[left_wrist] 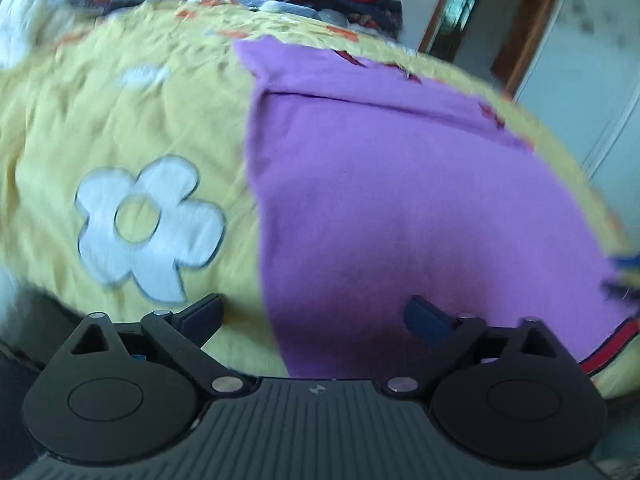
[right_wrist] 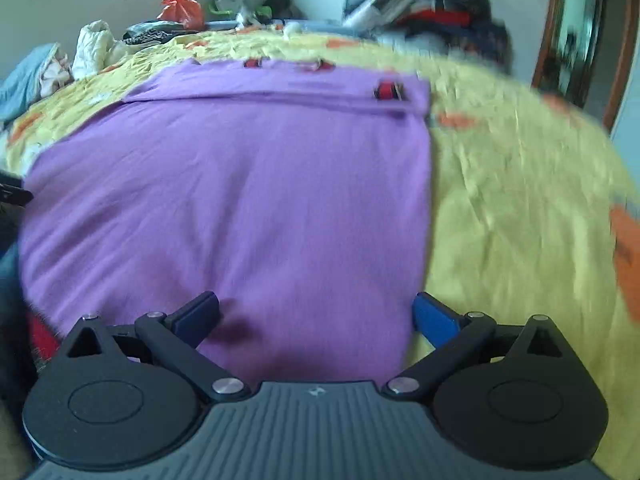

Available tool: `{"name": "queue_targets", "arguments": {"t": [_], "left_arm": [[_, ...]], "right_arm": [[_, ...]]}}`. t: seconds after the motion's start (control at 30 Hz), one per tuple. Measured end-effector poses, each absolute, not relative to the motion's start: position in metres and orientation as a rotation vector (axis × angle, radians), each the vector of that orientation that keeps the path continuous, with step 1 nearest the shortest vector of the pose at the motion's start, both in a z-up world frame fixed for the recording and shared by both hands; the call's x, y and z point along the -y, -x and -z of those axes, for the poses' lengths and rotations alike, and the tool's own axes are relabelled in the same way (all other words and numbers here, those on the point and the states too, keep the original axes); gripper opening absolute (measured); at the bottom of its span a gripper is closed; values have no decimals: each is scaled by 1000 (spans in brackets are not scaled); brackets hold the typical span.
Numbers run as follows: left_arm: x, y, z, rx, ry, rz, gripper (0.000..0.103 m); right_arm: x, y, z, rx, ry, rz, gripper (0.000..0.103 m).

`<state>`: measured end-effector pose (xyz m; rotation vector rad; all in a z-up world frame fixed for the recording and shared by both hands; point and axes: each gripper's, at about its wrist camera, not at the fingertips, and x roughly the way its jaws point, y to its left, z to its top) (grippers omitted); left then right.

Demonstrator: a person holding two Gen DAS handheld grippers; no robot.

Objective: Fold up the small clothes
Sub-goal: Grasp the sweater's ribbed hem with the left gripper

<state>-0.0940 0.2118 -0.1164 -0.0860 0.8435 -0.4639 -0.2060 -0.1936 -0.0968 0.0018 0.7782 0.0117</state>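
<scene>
Item: purple garment [right_wrist: 240, 200], laid flat on yellow quilt [right_wrist: 520, 200]; ref. landmark = garment. Nearest: left gripper [left_wrist: 314, 318], jaws spread wide, nothing betw. them, over garment's near-left edge, one finger over quilt, other over cloth. Right gripper [right_wrist: 316, 314], also spread and empty, over garment's near-right corner area, blue finger [right_wrist: 434, 320] just past the right edge. Near hem: red/dark striped band [left_wrist: 608, 346] showing at the garment's near corner. Mid: body of cloth smooth, few wrinkles, side edges straight; white flower patch [left_wrist: 148, 224] on quilt just left of garment. Far end: a folded-over strip w/ red marks [right_wrist: 386, 90] across the top. Beyond garment: clothes pile [right_wrist: 440, 4], orange bag [right_wrist: 180, 10]. Step, judged: take both near corners for next fold. Advice: pinch each corner thru all layers, equal depth both sides; lift together, carry level twd far strip, keep edges aligned; avoid catching quilt. Frames blurred, so exact contact w/ cloth unclear.
</scene>
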Motion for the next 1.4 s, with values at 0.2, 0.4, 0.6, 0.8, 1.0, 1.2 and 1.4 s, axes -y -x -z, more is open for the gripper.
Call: {"name": "queue_targets", "arguments": {"t": [0.2, 0.4, 0.6, 0.8, 1.0, 1.2, 1.4], "left_arm": [[-213, 101, 117, -768, 74, 559, 88], [-223, 99, 131, -809, 197, 621, 63], [-243, 94, 141, -834, 371, 666, 34], [-257, 86, 147, -858, 499, 698, 30], [-265, 82, 148, -879, 564, 699, 6], [-263, 87, 131, -854, 541, 699, 4], [-259, 76, 104, -788, 528, 722, 4]], "right_arm": [[203, 206, 92, -764, 10, 35, 103], [210, 189, 94, -784, -7, 17, 103], [238, 178, 89, -794, -129, -20, 103], [300, 166, 91, -734, -509, -135, 103], [309, 158, 101, -779, -557, -127, 9], [292, 168, 102, -766, -560, -170, 4], [293, 168, 79, -643, -580, -177, 3]]}}
